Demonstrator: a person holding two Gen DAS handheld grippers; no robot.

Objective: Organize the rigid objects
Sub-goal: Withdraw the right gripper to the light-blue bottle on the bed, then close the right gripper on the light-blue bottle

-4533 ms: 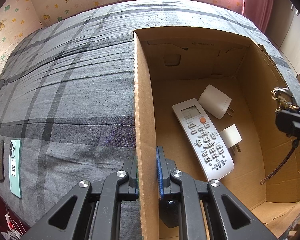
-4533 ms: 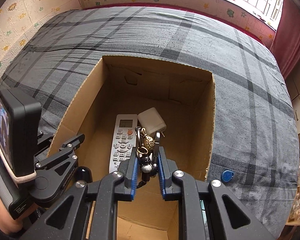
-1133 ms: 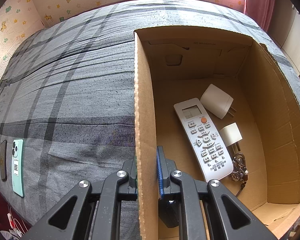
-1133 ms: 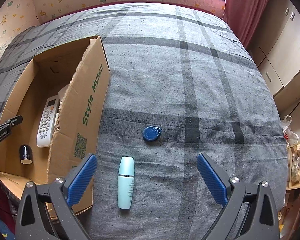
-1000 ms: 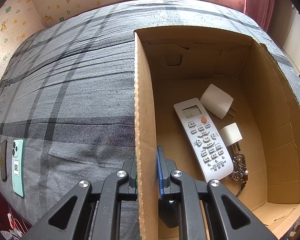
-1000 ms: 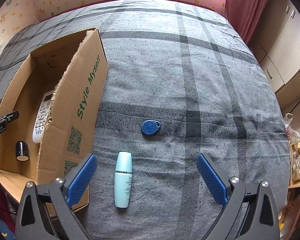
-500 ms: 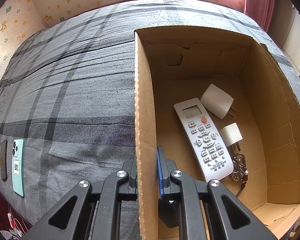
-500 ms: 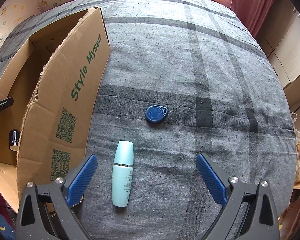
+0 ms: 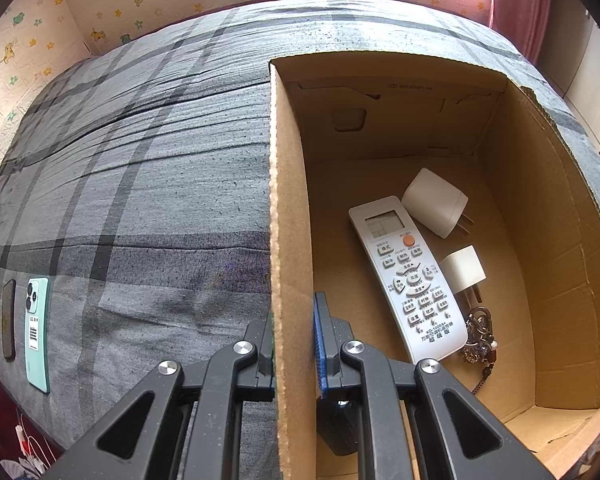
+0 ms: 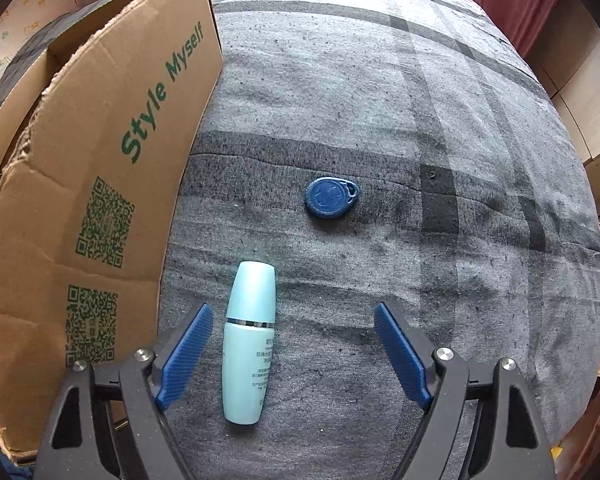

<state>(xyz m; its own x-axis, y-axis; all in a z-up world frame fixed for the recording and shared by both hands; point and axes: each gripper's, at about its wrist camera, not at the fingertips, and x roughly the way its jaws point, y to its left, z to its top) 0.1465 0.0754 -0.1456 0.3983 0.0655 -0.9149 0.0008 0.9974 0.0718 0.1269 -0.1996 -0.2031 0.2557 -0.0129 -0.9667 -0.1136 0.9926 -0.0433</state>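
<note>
1. Bottle (image 10: 249, 344), pale turquoise with a cap: lies flat on the grey plaid bedcover (image 10: 420, 120), just right of the cardboard box's (image 10: 100, 168) outer wall. Long axis runs near-to-far, cap at the far end.
2. Right gripper (image 10: 294, 344): jaws apart and just been closing. The bottle sits between them but hard over to the left, just beside the left pad (image 10: 184, 356); the right pad is well clear. Neither pad touches it yet.
3. Judgement: the pads face the bottle's long sides, so the axis suits a grip across the body. The coming move turns on the off-centre lie: shift left, or the left pad meets first and may roll the bottle.
4. Blue key fob (image 10: 331, 197): farther out on the cover, beyond the bottle's cap and slightly right, apart from it.
5. Left gripper (image 9: 294, 340): clamped tight on the box's left wall (image 9: 288, 220), steadying it. It is the farther hand from the bottle.
6. Inside the box: white remote control (image 9: 408, 280), two white plug adapters (image 9: 436, 202) (image 9: 462, 270) right of it, keychain (image 9: 478, 334) by the remote's near end.
7. Far left on the cover: green phone (image 9: 36, 332), out of play for now.
</note>
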